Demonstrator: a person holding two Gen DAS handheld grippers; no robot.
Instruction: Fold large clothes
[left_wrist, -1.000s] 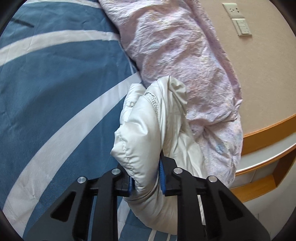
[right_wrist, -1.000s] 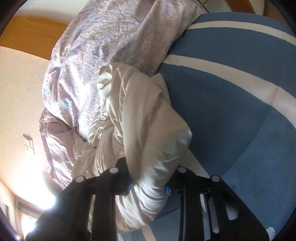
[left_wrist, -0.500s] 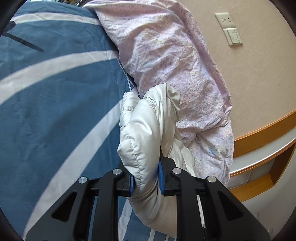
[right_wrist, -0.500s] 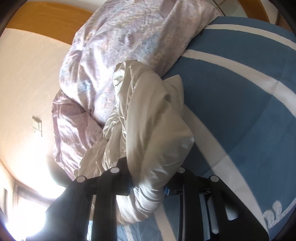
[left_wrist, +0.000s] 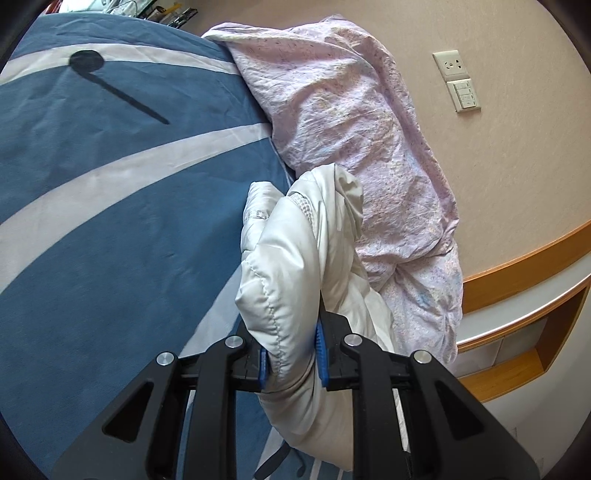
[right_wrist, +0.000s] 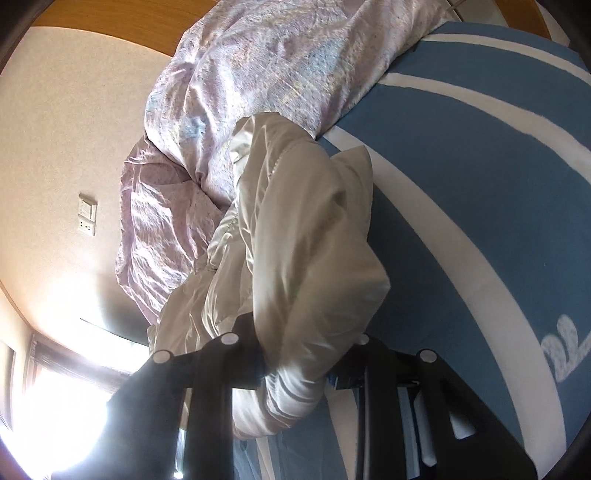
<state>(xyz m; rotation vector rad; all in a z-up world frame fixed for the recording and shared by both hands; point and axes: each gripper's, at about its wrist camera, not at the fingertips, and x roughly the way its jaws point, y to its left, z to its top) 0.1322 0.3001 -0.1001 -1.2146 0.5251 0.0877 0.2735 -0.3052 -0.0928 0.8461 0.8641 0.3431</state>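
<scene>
A puffy fold of the white jacket (left_wrist: 291, 258) is squeezed tight between the blue pads of the left gripper (left_wrist: 291, 363). Another thick bunch of it is pinched by the right gripper (right_wrist: 295, 373). The jacket is held up off the blue bedspread (left_wrist: 110, 229) in two places, probably so that it can be spread out flat for folding. Just behind it, a pink quilt (left_wrist: 351, 129) is heaped against the wall (left_wrist: 517, 166).

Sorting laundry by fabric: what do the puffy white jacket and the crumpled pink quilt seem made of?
Puffy white jacket: probably padded synthetic shell, nylon or polyester; slight sheen, stitched quilting lines, puffed sections. Crumpled pink quilt: likely cotton cover, matte, finely creased, with tiny speckled print.
</scene>
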